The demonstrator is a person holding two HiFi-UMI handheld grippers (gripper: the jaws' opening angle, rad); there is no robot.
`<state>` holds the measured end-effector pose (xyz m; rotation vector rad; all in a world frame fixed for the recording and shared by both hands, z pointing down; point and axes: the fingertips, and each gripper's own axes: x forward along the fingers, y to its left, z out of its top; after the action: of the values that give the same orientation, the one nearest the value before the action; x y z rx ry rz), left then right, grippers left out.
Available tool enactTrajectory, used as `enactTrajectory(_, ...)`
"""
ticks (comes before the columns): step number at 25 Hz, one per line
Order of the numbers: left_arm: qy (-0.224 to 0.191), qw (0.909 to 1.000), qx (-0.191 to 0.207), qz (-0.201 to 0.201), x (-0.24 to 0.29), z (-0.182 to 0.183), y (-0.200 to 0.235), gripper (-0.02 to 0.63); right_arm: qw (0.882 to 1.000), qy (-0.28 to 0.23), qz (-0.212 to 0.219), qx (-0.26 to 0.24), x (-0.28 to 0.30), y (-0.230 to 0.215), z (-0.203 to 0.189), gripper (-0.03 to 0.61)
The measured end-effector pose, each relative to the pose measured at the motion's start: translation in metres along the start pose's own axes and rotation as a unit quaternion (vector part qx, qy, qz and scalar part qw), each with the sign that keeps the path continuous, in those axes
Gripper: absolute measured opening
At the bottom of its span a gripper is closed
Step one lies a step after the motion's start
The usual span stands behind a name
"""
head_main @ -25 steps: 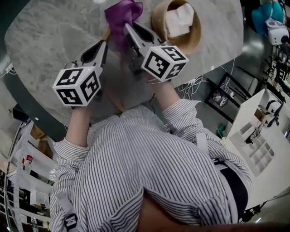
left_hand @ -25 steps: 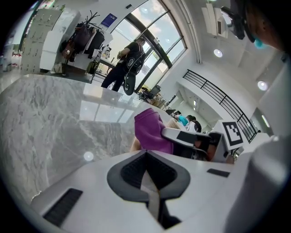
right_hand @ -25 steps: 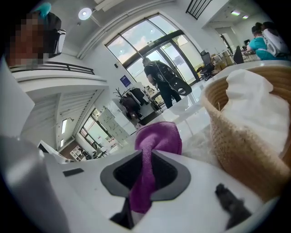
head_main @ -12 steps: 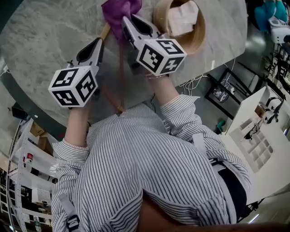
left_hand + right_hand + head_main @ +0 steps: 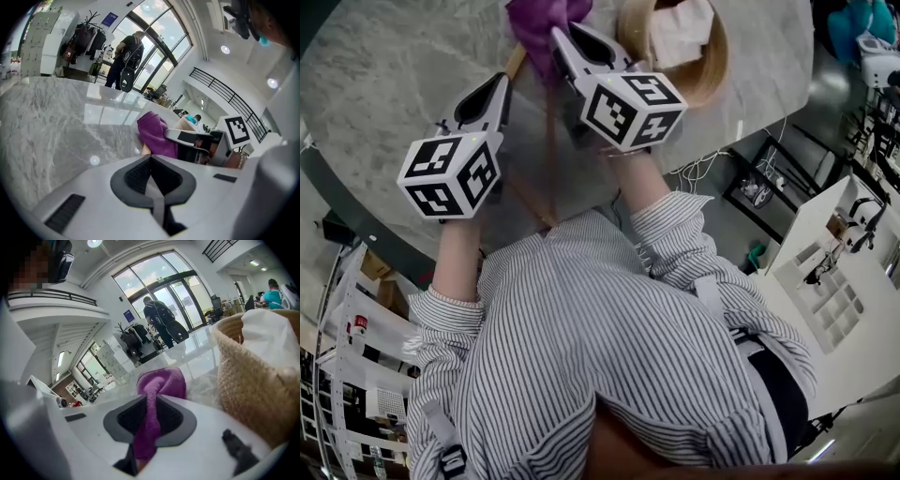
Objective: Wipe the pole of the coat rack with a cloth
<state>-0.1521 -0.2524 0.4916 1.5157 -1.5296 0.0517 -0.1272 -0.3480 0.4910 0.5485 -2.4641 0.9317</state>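
Right tongs point(image 5: 559, 39) clamp the purple cloth point(image 5: 534, 22) at top centre. The pole point(image 5: 550, 159) runs top-to-bottom between both tongs, with the right nearer. Left tongs point(image 5: 501, 82) are closed and empty.

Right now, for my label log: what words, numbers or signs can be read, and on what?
No readable text anywhere.
Left cube, right cube: black-and-white square markers only, no letters.
Blue sign by the glass doors: too small to read.
Cloth, basket: no print.
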Motion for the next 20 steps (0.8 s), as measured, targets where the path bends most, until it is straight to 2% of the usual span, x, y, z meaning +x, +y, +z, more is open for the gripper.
enactTrajectory(20, 0.014, 0.9998, 0.01, 0.011, -0.04, -0.035, 0.003, 0.009, 1.0, 0.013, 0.003, -0.008, -0.012, 0.03, -0.026, 0.061)
